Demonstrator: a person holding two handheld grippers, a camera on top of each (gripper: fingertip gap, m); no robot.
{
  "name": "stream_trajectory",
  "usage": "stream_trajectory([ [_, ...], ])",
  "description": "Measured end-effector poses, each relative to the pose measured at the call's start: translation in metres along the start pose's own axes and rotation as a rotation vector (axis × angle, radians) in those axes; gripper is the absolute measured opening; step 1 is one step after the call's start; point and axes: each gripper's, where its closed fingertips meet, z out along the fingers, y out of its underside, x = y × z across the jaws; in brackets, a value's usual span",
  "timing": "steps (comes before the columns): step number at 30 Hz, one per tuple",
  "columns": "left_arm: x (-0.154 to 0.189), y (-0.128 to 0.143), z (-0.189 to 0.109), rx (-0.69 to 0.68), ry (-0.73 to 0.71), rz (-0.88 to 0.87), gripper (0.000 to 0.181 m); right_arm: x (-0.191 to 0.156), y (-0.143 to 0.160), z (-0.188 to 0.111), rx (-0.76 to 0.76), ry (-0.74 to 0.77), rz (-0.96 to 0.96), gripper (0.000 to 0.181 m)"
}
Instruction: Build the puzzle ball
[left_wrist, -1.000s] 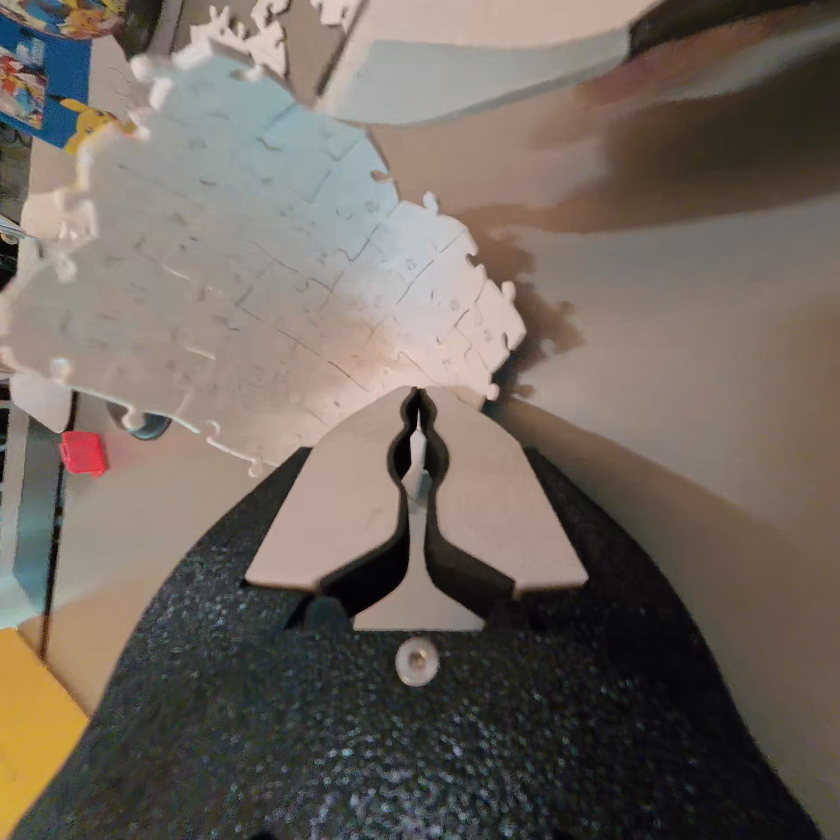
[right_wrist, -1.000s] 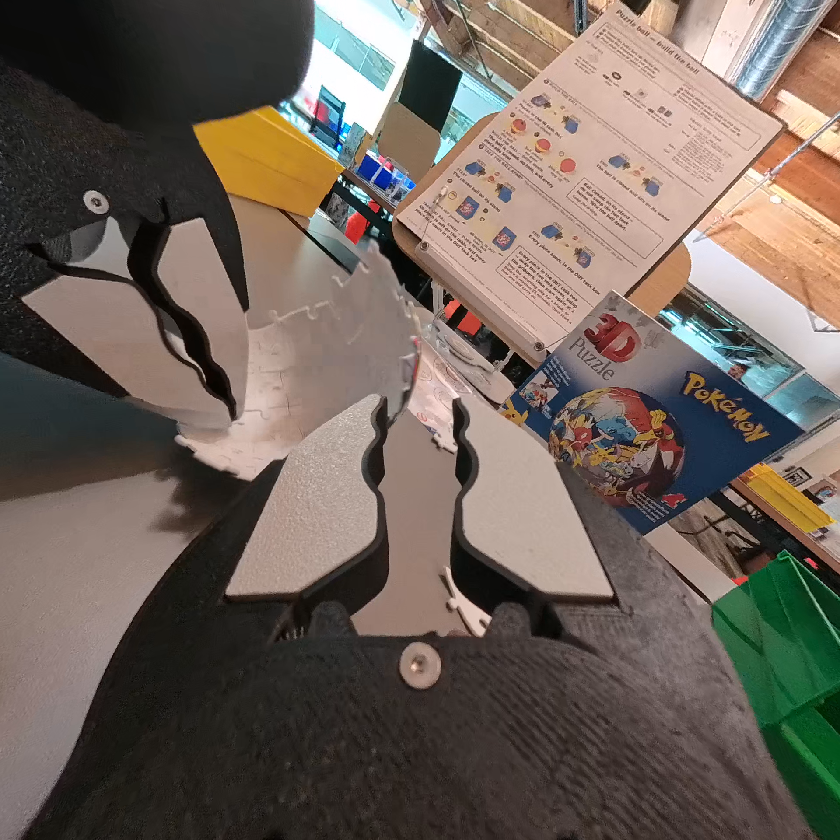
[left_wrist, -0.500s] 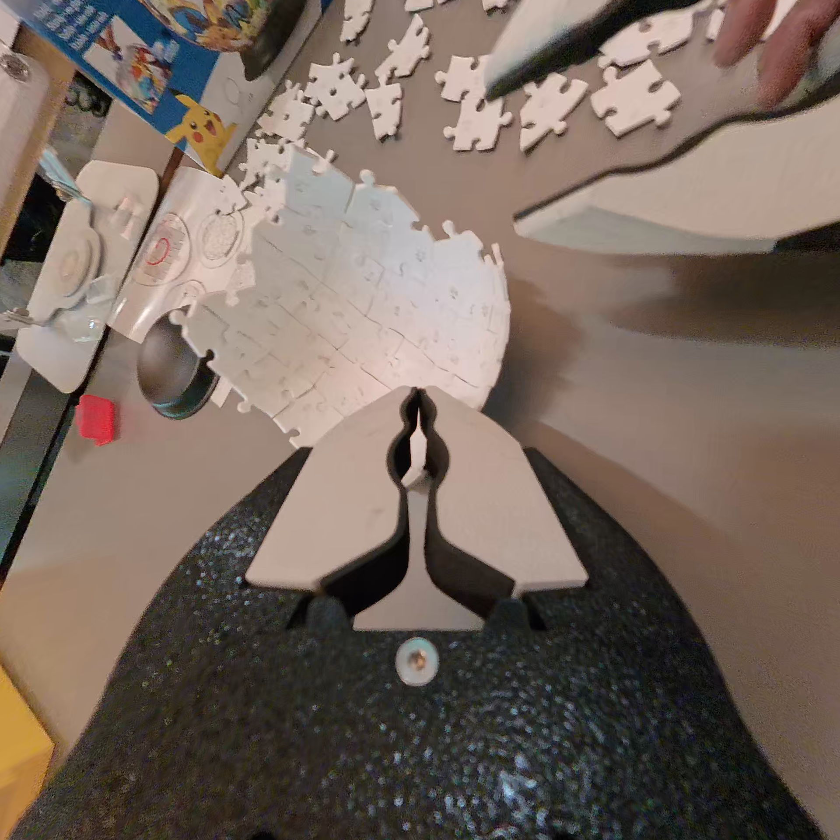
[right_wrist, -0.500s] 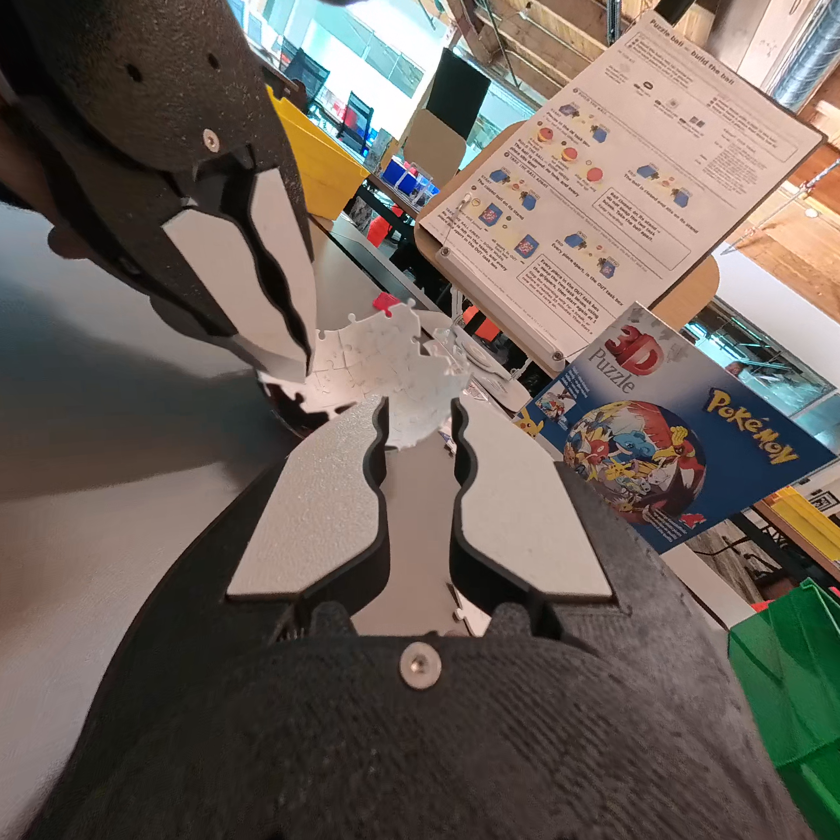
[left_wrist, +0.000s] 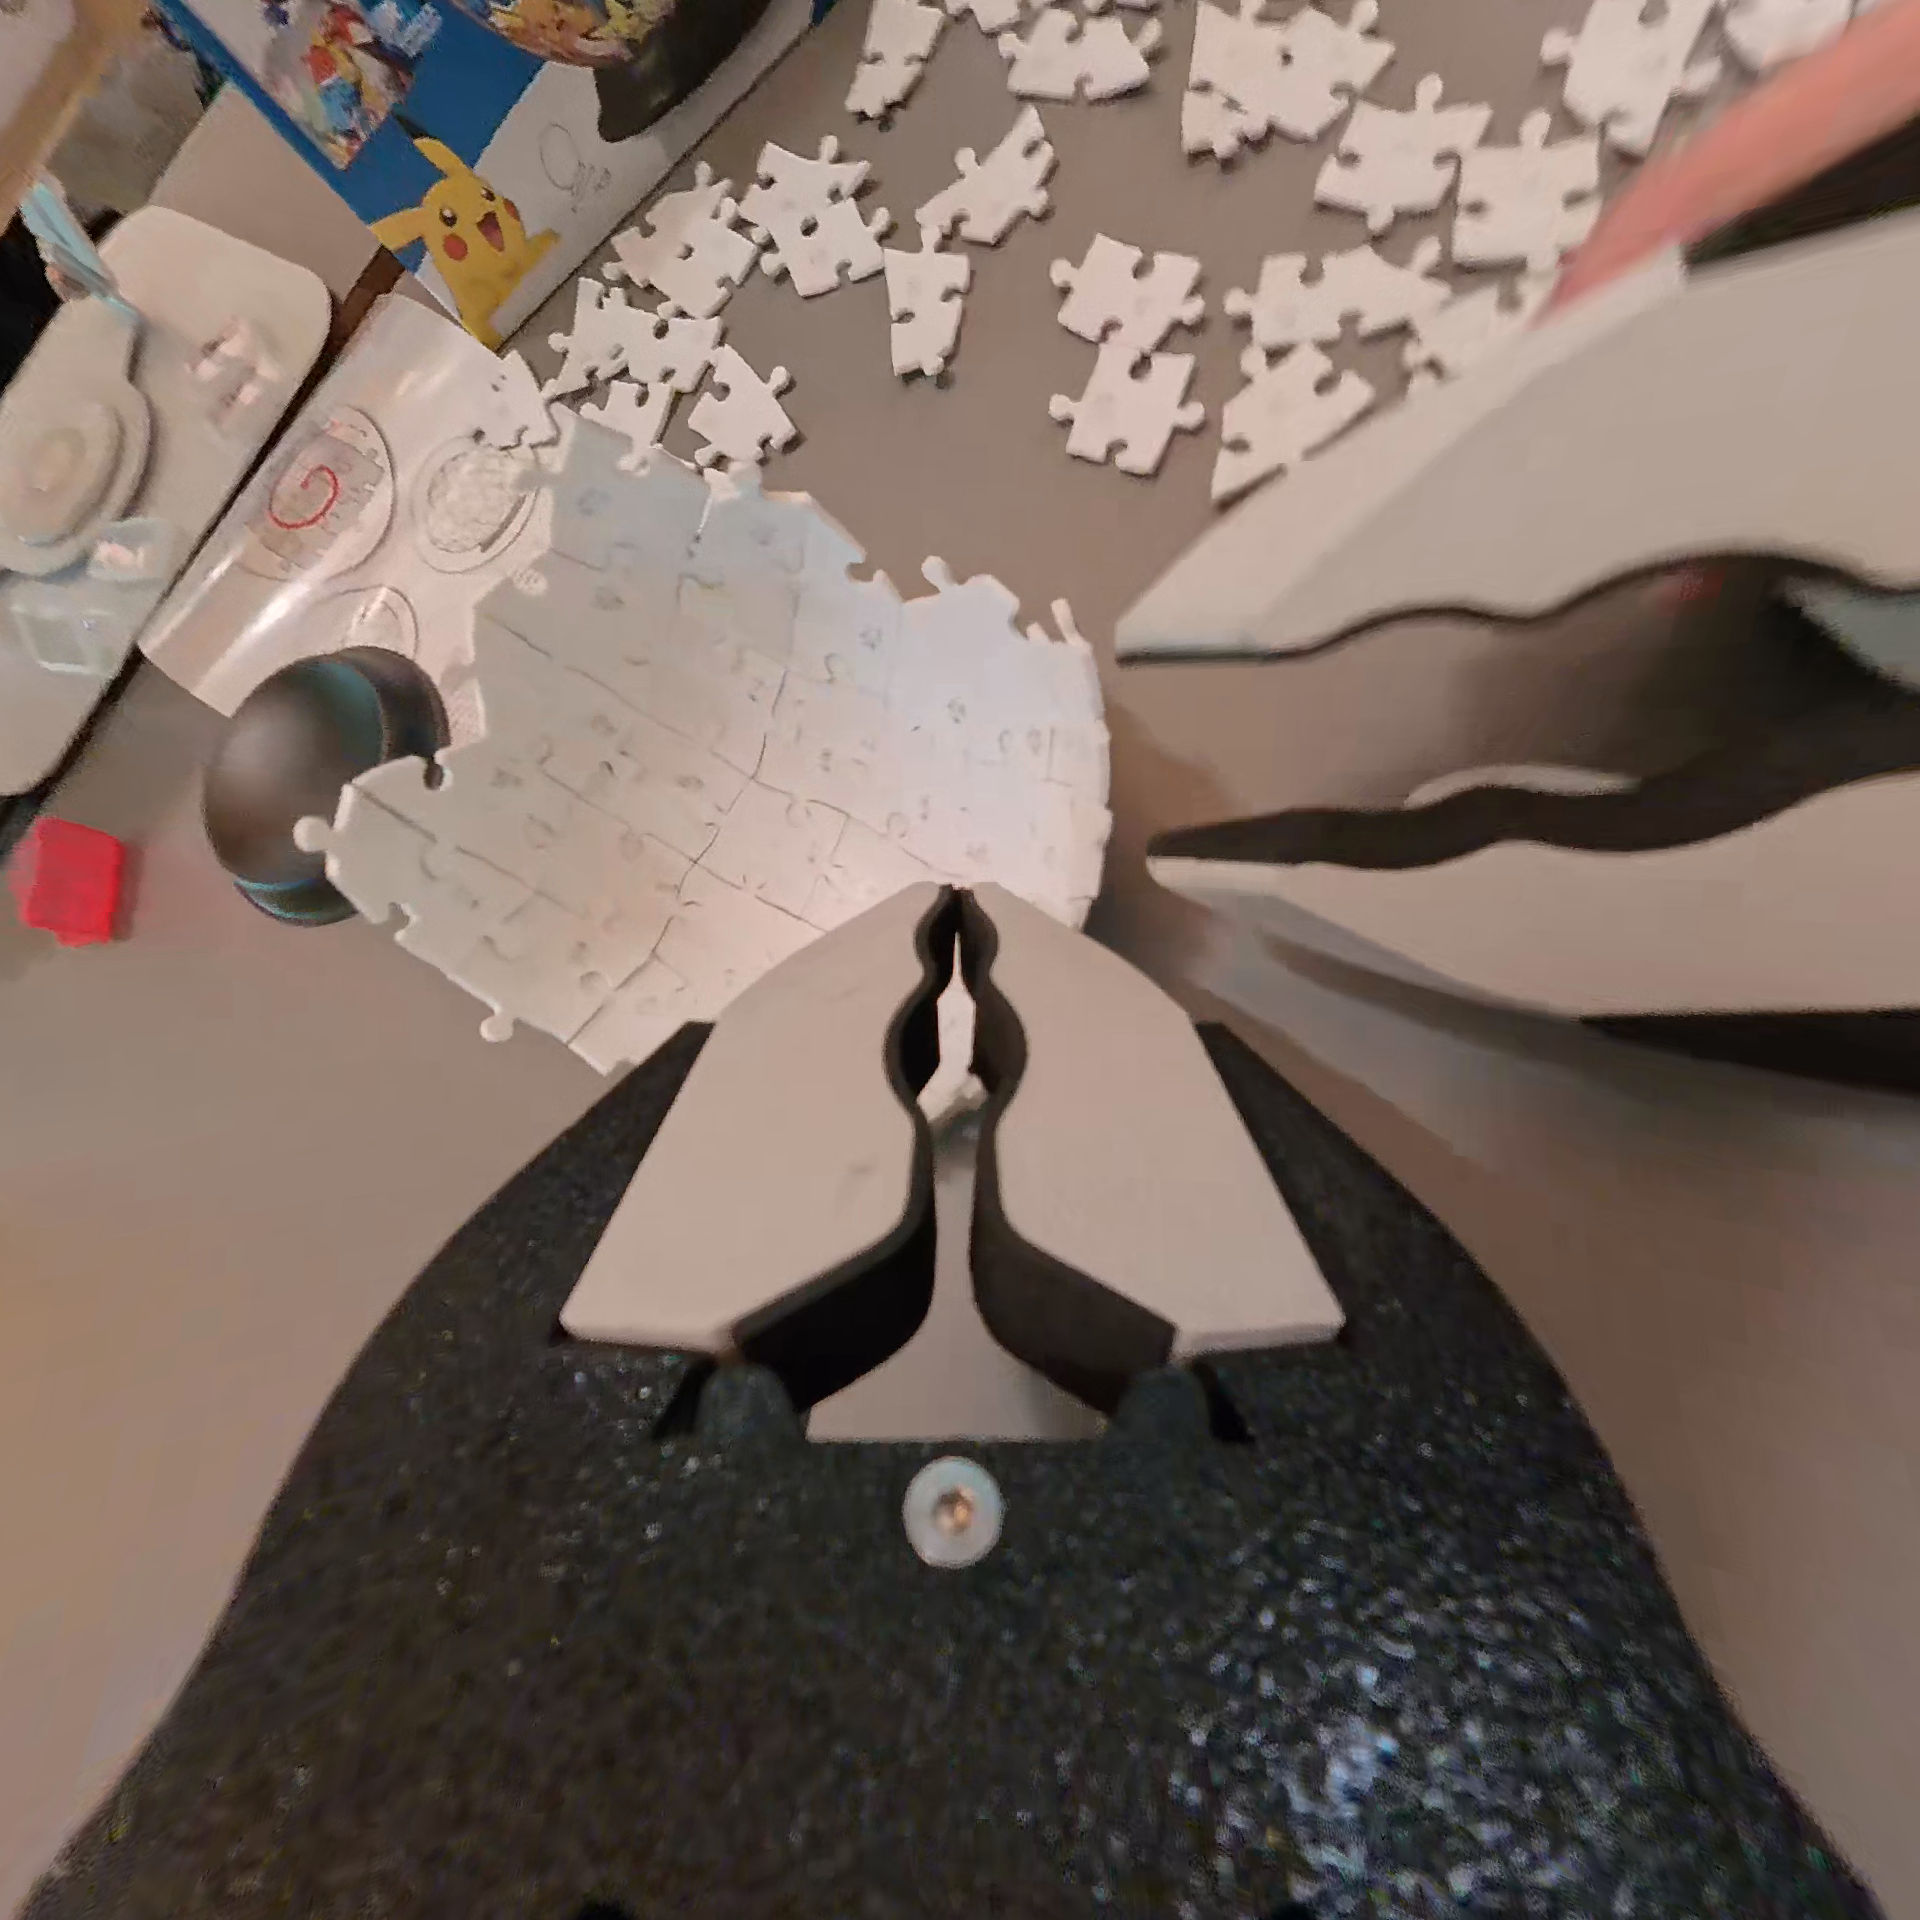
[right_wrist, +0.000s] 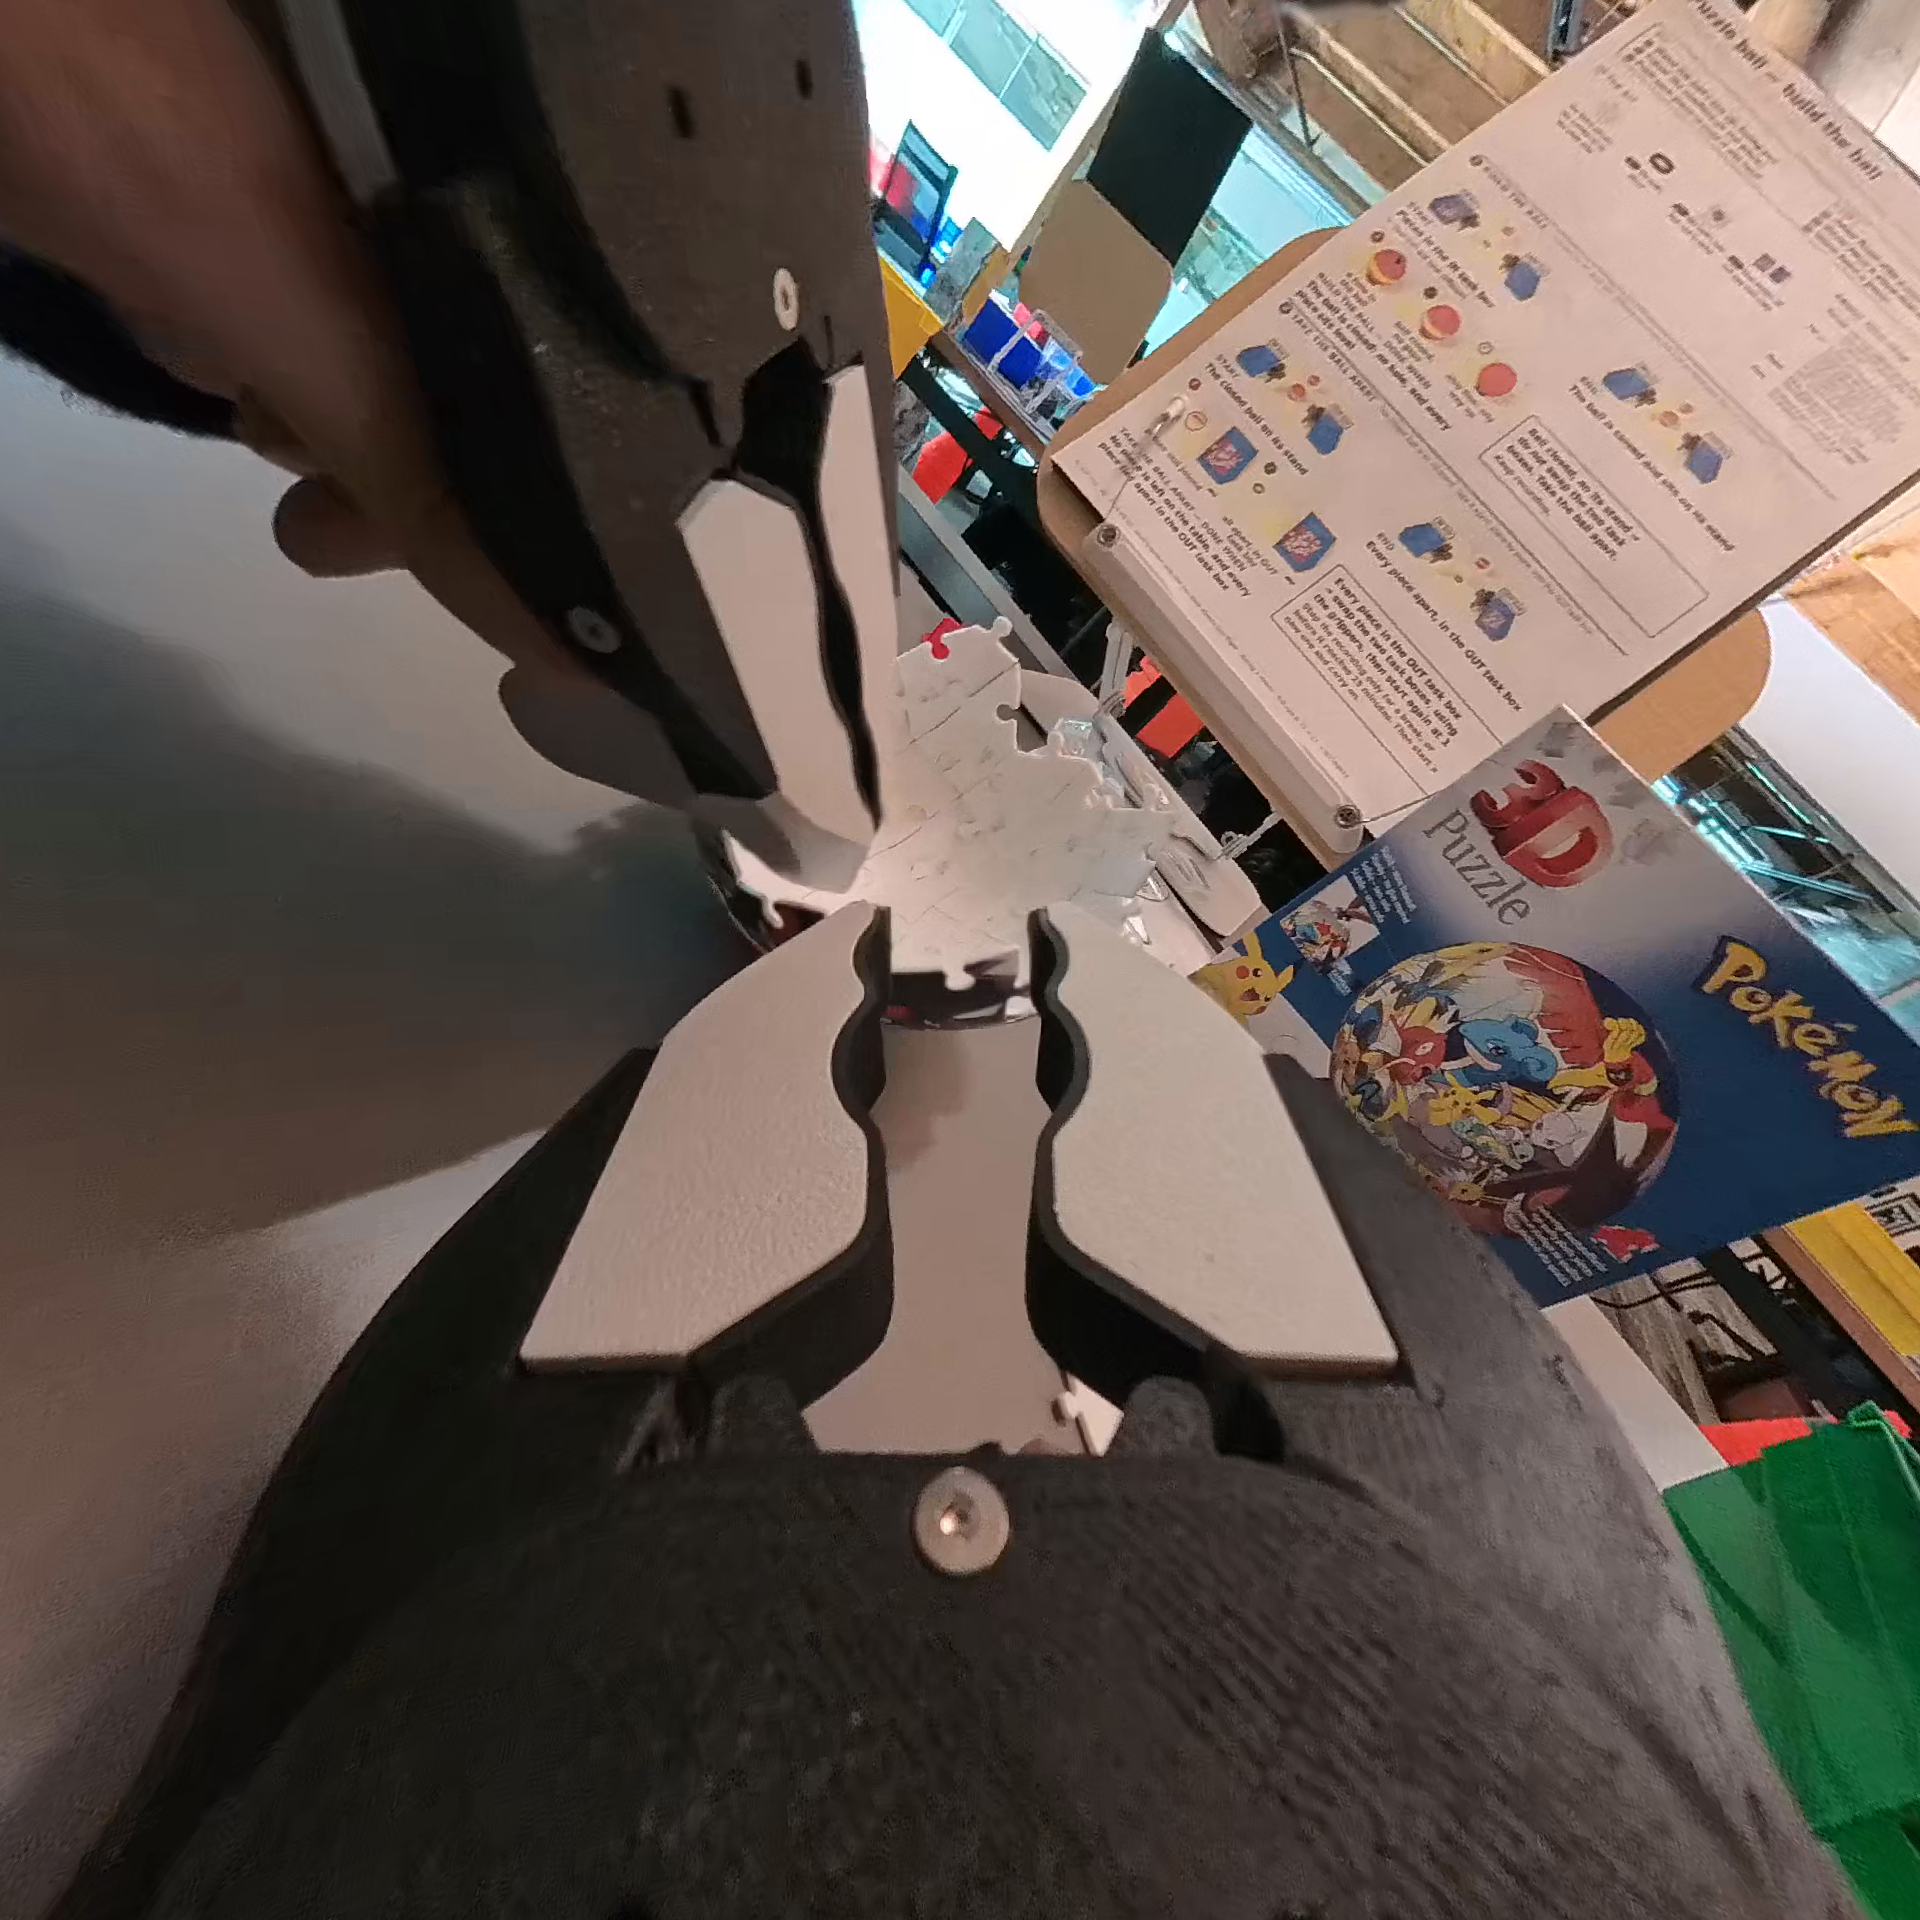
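Left wrist view: left gripper pinches the curved white puzzle shell; right gripper fingers spread.

I saw my left gripper with a rough, speckled black plastic body and smooth matt grey fingers. The half-built puzzle shell looked matt white. The puzzle box looked like glossy printed cardboard, on a smooth matt table.

Warm dim tabletop, bright backlit windows, motion-blurred, fisheye-bent edges
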Motion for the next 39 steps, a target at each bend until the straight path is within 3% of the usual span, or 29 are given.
stream_trajectory([
  [6, 0.01, -0.01, 0.004, 0.021, 0.114, -0.219, 0.0, 0.003, 0.009, 0.004, -0.056, 0.012, 0.0, 0.021],
  [25, 0.016, -0.033, 0.002, 0.155, 0.22, -0.287, 0.008, 0.0, 0.037, 0.014, -0.211, -0.045, -0.116, 0.016],
  [34, -0.013, -0.051, -0.018, 0.329, 0.191, -0.356, 0.006, -0.001, 0.035, 0.015, -0.198, -0.055, -0.086, 0.015],
  [39, -0.061, -0.043, -0.034, 0.371, 0.006, -0.427, 0.003, 0.01, 0.034, 0.014, -0.188, -0.038, -0.057, 0.015],
])
